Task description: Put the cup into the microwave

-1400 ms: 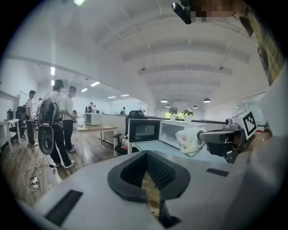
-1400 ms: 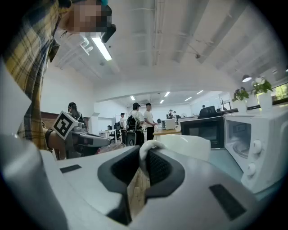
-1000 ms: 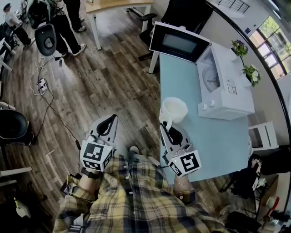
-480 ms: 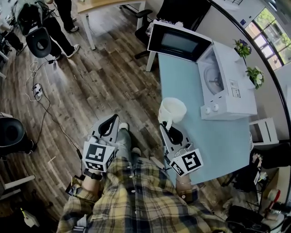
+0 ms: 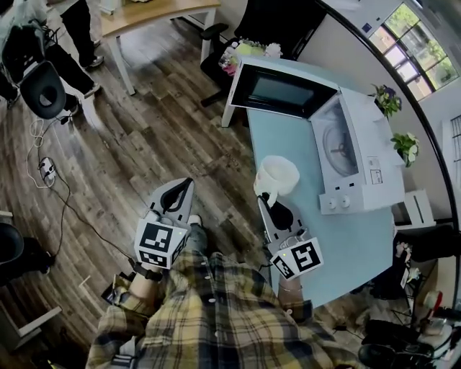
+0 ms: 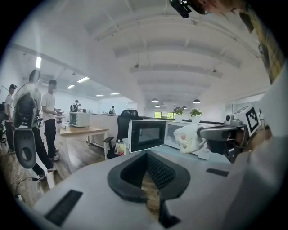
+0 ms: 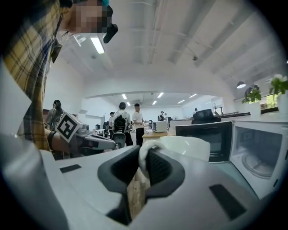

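Note:
A white cup (image 5: 277, 175) hangs over the near edge of the light-blue table (image 5: 288, 133). My right gripper (image 5: 265, 198) is shut on its handle; the right gripper view shows the handle (image 7: 145, 157) pinched between the black pads, the cup body (image 7: 186, 147) beyond. Farther along the table stands the white microwave (image 5: 356, 155), its dark-windowed door (image 5: 277, 90) swung open and the cavity with its turntable (image 7: 258, 155) exposed. My left gripper (image 5: 186, 186) is over the wood floor left of the table, shut and empty (image 6: 146, 155).
People stand at the far left (image 5: 72, 39) by a wooden table (image 5: 155, 11). A black office chair (image 5: 220, 43) and some bottles (image 5: 248, 49) sit beyond the microwave door. Potted plants (image 5: 390, 99) line the window side. A cable (image 5: 54, 173) trails across the floor.
Both grippers and the cup have moved forward toward the microwave. The table and the open microwave now sit closer in the head view.

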The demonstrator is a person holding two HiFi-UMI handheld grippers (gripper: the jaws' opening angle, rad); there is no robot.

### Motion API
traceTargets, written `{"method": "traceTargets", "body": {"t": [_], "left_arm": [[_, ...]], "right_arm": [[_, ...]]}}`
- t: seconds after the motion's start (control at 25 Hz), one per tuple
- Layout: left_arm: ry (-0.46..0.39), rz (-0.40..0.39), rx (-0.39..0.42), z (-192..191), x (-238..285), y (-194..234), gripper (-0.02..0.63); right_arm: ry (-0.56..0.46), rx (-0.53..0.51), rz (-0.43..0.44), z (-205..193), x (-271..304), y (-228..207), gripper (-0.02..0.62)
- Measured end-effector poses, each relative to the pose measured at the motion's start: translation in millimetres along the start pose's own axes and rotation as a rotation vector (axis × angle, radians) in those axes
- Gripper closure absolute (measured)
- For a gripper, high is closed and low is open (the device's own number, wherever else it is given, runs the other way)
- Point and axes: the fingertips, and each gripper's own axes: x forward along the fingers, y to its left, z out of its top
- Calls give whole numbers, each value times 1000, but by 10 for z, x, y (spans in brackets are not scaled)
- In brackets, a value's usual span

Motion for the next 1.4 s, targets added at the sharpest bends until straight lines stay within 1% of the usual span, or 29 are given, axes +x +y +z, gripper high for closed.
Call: {"method": "traceTargets", "body": {"t": [0.24, 0.56, 0.76, 1.0, 1.16, 1.4], "left_arm": [[-10, -23, 16, 113, 286, 440, 614], [3, -49, 16, 96, 434, 763, 612], [30, -77, 12, 53, 558, 816, 614], [56, -117, 11, 68, 923, 878, 614], [62, -161, 19, 168, 1256, 873, 614], [57, -246, 47, 389, 1916, 766, 614]], "right_arm": [[-3, 13, -59, 3, 409, -173, 552], [4, 52, -115, -76, 694, -249, 552], [22, 75, -150, -134, 793, -354, 552], [39, 103, -200, -209, 932, -644, 551], [37, 116, -242, -188, 1036, -928, 552], [28, 128, -325, -157, 1126, -1473, 552]]}}
